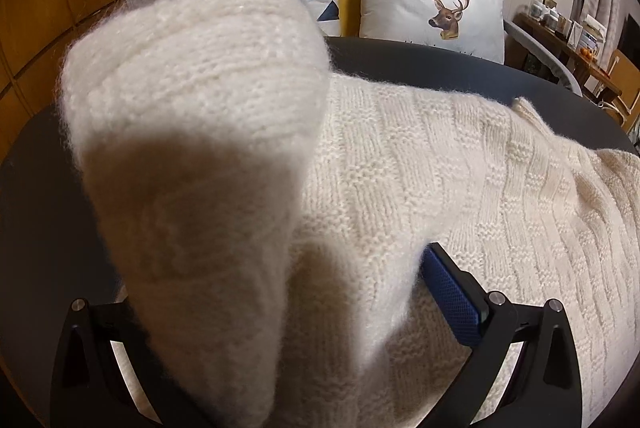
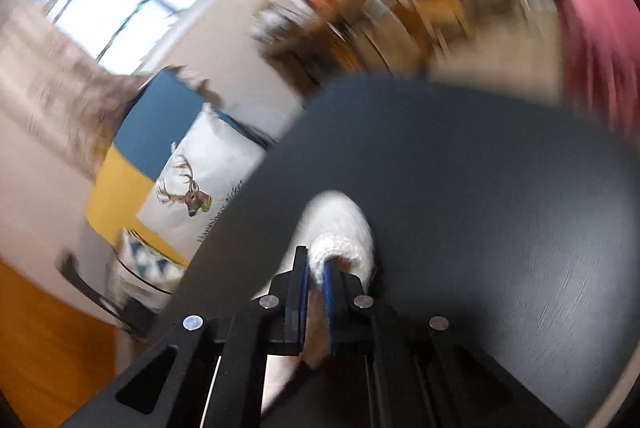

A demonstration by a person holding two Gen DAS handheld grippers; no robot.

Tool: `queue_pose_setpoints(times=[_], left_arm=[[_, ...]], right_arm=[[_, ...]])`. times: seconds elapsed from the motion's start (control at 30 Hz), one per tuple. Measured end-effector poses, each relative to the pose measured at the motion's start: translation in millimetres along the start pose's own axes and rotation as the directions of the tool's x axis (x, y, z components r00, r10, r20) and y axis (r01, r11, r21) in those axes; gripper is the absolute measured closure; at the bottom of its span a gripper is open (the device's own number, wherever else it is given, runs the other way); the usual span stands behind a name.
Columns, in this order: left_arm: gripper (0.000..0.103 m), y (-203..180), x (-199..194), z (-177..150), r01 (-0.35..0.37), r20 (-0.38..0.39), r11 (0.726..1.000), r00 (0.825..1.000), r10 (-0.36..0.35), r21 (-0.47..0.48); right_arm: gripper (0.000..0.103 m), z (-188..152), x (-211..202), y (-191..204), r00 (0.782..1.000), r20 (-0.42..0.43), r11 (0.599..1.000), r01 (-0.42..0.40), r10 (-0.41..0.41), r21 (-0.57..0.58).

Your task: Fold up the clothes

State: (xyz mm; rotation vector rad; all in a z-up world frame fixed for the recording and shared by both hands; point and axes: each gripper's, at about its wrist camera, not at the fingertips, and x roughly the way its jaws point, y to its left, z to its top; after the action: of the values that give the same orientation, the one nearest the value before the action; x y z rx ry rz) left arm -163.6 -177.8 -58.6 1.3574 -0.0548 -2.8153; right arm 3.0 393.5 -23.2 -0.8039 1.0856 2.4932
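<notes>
Two grippers, left and right, fingers clamped on one sweater; we lift its edges to fold it over the desk.

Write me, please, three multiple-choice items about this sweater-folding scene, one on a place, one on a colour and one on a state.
1. Where does the white knit sweater lie?
A. on the dark table
B. on the wooden floor
C. over a chair back

2. What colour are the pads on the fingers?
A. red
B. blue
C. green

3. How does the right gripper stand?
A. wide open and empty
B. out of view
C. shut on a fold of the sweater

Answers:
1 A, the knit spreads flat across the dark tabletop in the left wrist view.
2 B, the textured pad beside the knit is plainly blue.
3 C, the two fingers pinch white knit between them in the right wrist view.
</notes>
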Motion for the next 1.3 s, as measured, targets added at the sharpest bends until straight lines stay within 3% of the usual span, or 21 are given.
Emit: queue_pose_setpoints(times=[0.07, 0.1, 0.2, 0.3, 0.43, 0.53, 0.67, 0.73, 0.77, 0.8, 0.9, 0.93, 1.03, 1.13, 1.3], left_arm=[[0.000, -1, -2, 2, -0.001, 0.000, 1.000, 1.000, 0.001, -0.001], [0.000, -1, -3, 3, -0.001, 0.000, 1.000, 1.000, 0.001, -0.001], [0.000, -1, -6, 6, 0.000, 0.001, 1.000, 1.000, 0.000, -0.002], [0.000, -2, -9, 8, 0.001, 0.000, 1.000, 1.000, -0.001, -0.004], [0.000, -4, -12, 14, 0.004, -0.001, 1.000, 1.000, -0.004, -0.006], [0.000, -6, -12, 18, 0.006, -0.001, 1.000, 1.000, -0.006, -0.007], [0.000, -7, -13, 21, 0.010, 0.001, 1.000, 1.000, -0.010, -0.009], [0.000, -7, -13, 22, 0.010, 0.002, 1.000, 1.000, -0.010, -0.010], [0.000, -7, -13, 22, 0.011, 0.002, 1.000, 1.000, -0.011, -0.010], [0.000, -7, -14, 23, 0.011, 0.002, 1.000, 1.000, -0.011, -0.010], [0.000, -8, -15, 24, 0.014, 0.003, 1.000, 1.000, -0.014, -0.011], [0.000, -8, -16, 25, 0.013, 0.003, 1.000, 1.000, -0.013, -0.011], [0.000, -10, -17, 28, 0.010, 0.005, 1.000, 1.000, -0.010, -0.009], [0.000, -11, -19, 30, 0.009, 0.006, 1.000, 1.000, -0.009, -0.008], [0.000, -11, -20, 32, 0.011, 0.009, 1.000, 1.000, -0.011, -0.010]], right_arm=[[0.097, 0, -15, 46, 0.997, 0.072, 0.975, 0.054, -0.040, -0.213], [0.097, -5, -18, 72, 0.993, 0.107, 0.943, 0.081, -0.049, -0.322], [0.097, -50, -27, 147, 0.987, 0.161, 0.785, 0.104, -0.005, -0.611], [0.097, -107, -18, 204, 0.992, 0.114, 0.614, 0.057, 0.054, -0.787], [0.097, -207, -1, 250, 0.996, -0.051, 0.369, -0.077, 0.078, -0.926], [0.097, -294, 11, 256, 0.987, -0.157, 0.159, -0.158, 0.017, -0.975], [0.094, -357, 10, 236, 0.985, -0.161, -0.030, -0.164, -0.063, -0.986], [0.088, -363, 5, 237, 0.989, -0.135, -0.073, -0.139, -0.062, -0.988], [0.084, -359, 4, 239, 0.985, -0.158, -0.057, -0.162, -0.077, -0.985], [0.080, -352, 1, 240, 0.976, -0.200, -0.017, -0.202, -0.087, -0.979], [0.078, -302, 4, 243, 0.903, -0.428, 0.293, -0.399, -0.041, -0.869], [0.078, -281, 8, 243, 0.873, -0.487, 0.428, -0.446, 0.016, -0.786], [0.076, -232, 30, 234, 0.861, -0.495, 0.688, -0.429, 0.115, -0.586], [0.076, -202, 63, 231, 0.863, -0.482, 0.812, -0.388, 0.154, -0.435], [0.076, -188, 114, 226, 0.851, -0.509, 0.914, -0.301, 0.129, -0.273]])
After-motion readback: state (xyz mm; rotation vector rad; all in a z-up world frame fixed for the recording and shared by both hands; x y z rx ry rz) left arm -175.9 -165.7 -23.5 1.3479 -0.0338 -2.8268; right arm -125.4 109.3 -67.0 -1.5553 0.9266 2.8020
